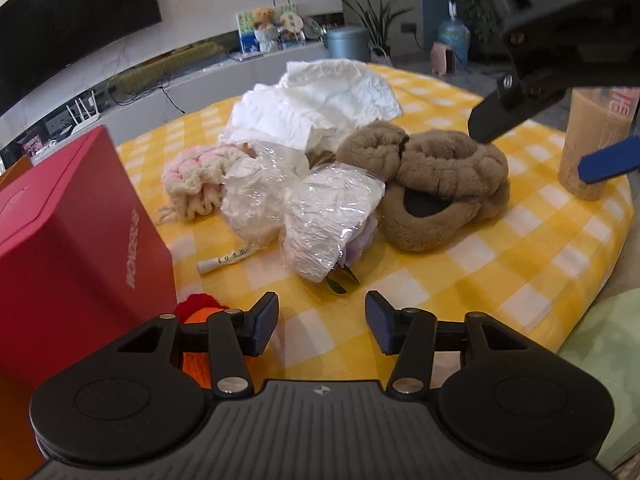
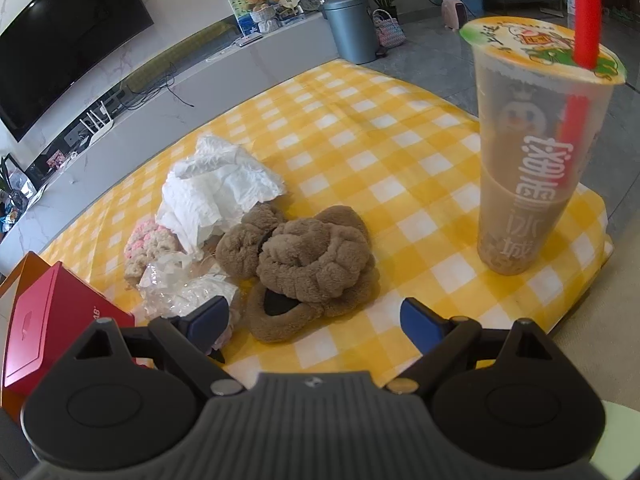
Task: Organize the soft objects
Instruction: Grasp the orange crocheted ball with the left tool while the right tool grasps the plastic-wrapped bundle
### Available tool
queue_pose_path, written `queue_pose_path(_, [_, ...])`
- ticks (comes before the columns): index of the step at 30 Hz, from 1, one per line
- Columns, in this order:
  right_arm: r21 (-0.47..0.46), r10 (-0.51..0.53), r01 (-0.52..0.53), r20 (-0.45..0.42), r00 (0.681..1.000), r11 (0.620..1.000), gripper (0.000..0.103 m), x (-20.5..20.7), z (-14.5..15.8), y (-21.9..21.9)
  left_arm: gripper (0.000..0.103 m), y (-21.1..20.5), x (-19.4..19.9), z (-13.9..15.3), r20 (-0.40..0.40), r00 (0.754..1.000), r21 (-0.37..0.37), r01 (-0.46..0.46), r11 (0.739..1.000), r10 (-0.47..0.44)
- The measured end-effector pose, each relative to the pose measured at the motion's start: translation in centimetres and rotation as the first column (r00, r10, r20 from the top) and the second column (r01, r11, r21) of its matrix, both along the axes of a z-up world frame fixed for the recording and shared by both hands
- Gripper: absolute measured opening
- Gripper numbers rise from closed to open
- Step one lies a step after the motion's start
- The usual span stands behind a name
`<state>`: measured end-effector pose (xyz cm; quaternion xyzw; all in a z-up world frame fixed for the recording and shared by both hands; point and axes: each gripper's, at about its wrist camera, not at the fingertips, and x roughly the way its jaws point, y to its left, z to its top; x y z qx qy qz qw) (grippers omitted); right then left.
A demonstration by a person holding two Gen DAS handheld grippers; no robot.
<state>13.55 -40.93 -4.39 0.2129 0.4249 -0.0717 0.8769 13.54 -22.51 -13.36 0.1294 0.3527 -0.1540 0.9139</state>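
A heap of soft things is sitting mid-cloth: brown plush slippers (image 2: pixel 308 268), white crumpled cloth (image 2: pixel 216 188), plastic-wrapped bundles (image 1: pixel 320 216) and a pink knit piece (image 1: pixel 196 176), all touching. A red box (image 1: pixel 76 240) is blocking the left side, just beside the heap. A tall drink cup (image 2: pixel 540 152) is standing near the right edge. Bare checked tablecloth (image 2: pixel 404 208) is lying open between slippers and cup, and behind the heap.

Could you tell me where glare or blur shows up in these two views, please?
Left wrist view: glare glints on the plastic wrap; the right gripper is blurred. Right wrist view: the cup looks soft, the room bows outward.
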Motion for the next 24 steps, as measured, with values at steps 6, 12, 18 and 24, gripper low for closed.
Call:
queue_pose_path(6, [-0.015,0.026,-0.026,-0.007,1.000,1.000,0.091,0.3,0.0,0.7,0.063,0.4,-1.8,0.4,0.067,0.997,0.023,0.032,0.999,-0.034])
queue_pose_path(12, [-0.027,0.013,-0.013,-0.011,1.000,1.000,0.091,0.3,0.0,0.6,0.072,-0.1,-1.6,1.2,0.143,0.990,-0.007,0.004,1.000,-0.003])
queue_pose_path(18, [-0.027,0.030,-0.030,-0.016,0.999,0.999,0.091,0.4,-0.2,0.8,0.072,-0.2,-2.3,1.1,0.154,0.987,0.082,-0.051,0.995,0.038])
queue_pose_path(24, [-0.053,0.033,-0.036,-0.042,0.999,0.998,0.091,0.8,-0.6,1.3,0.072,-0.3,-3.9,0.7,0.255,0.952,0.136,-0.209,0.968,0.170])
